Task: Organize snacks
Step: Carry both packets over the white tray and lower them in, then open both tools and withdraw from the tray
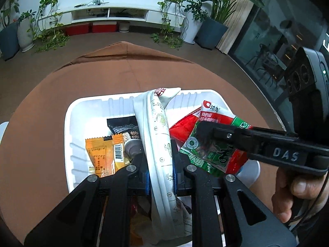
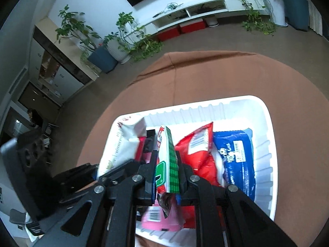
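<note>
Snack packets inside white tray [image 1: 68, 127] on brown-clothed table [image 1: 41, 107]. Left gripper [image 1: 161, 169] clamped on white packet [image 1: 158, 127]; right gripper [image 2: 167, 176] clamped on green-and-red packet [image 2: 167, 156]. Cloth bare beyond far rim. Two grippers, one tray.

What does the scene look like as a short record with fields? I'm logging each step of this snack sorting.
surface: brown tablecloth
container: white tray
left gripper: shut on a white packet, above the tray
right gripper: shut on a green and red packet, above the tray
already in tray: orange packet, black packet, red packet, blue packet, pink packet
</note>
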`<state>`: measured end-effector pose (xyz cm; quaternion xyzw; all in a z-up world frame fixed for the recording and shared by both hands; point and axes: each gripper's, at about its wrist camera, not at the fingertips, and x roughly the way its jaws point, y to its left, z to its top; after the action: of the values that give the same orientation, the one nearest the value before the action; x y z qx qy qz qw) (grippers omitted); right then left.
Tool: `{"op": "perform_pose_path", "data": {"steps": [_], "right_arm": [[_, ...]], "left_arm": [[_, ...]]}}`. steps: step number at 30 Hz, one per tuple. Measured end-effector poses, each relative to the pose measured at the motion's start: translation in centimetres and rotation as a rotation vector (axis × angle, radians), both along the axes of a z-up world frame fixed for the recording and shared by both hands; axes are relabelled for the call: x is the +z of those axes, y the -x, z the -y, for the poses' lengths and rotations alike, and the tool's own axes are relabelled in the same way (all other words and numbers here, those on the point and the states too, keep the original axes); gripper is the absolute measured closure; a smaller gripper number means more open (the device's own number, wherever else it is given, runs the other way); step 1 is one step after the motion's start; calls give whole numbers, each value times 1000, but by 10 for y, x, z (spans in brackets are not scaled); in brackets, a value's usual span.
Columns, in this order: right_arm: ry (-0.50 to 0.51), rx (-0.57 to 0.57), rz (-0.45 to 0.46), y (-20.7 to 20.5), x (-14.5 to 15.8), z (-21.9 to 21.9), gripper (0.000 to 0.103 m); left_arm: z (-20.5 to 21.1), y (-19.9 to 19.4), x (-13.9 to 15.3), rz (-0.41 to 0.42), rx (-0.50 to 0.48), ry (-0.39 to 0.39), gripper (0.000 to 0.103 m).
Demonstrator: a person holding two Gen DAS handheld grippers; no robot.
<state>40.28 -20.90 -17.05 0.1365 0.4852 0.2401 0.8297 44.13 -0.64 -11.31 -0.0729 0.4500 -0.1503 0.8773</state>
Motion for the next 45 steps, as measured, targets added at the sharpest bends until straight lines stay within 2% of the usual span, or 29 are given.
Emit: {"op": "perform_pose_path", "data": {"steps": [15, 17, 21, 22, 27, 28, 30, 32, 34, 35, 36, 38, 41, 45], "right_arm": [[13, -24, 14, -3, -1, 3, 84], [3, -27, 12, -2, 0, 3, 78], [0, -27, 22, 0, 3, 5, 74], [3, -30, 31, 1, 5, 6, 74], [-2, -48, 62, 9, 15, 14, 70], [-2, -51, 69, 11, 17, 16, 69], [-9, -58, 87, 17, 23, 22, 62], [-29, -72, 97, 24, 29, 29, 36], [-93, -98, 109, 34, 38, 42, 21], [-111, -104, 113, 38, 40, 45, 15], [-133, -119, 123, 46, 45, 53, 13], [-174, -133, 139, 60, 51, 66, 7], [-226, -137, 163, 88, 59, 83, 4], [-259, -154, 189, 138, 59, 107, 2]], "left_arm": [[19, -16, -20, -13, -19, -9, 86], [20, -16, -21, -9, -20, -11, 82], [19, -14, -18, 12, -21, 2, 52], [21, -14, -17, 23, -21, -3, 47], [16, -9, -8, 47, -17, 9, 46], [15, -8, -6, 51, -16, 11, 42], [14, -2, -2, 69, -17, 15, 35], [10, 5, 3, 85, -18, 24, 24], [5, 14, 13, 102, -17, 46, 10], [3, 22, 17, 115, -18, 56, 7], [1, 29, 20, 126, -17, 57, 1], [-3, 45, 27, 140, -21, 59, 0], [-7, 76, 33, 163, -33, 45, 0], [-3, 130, 32, 213, -58, -18, 0]]}}
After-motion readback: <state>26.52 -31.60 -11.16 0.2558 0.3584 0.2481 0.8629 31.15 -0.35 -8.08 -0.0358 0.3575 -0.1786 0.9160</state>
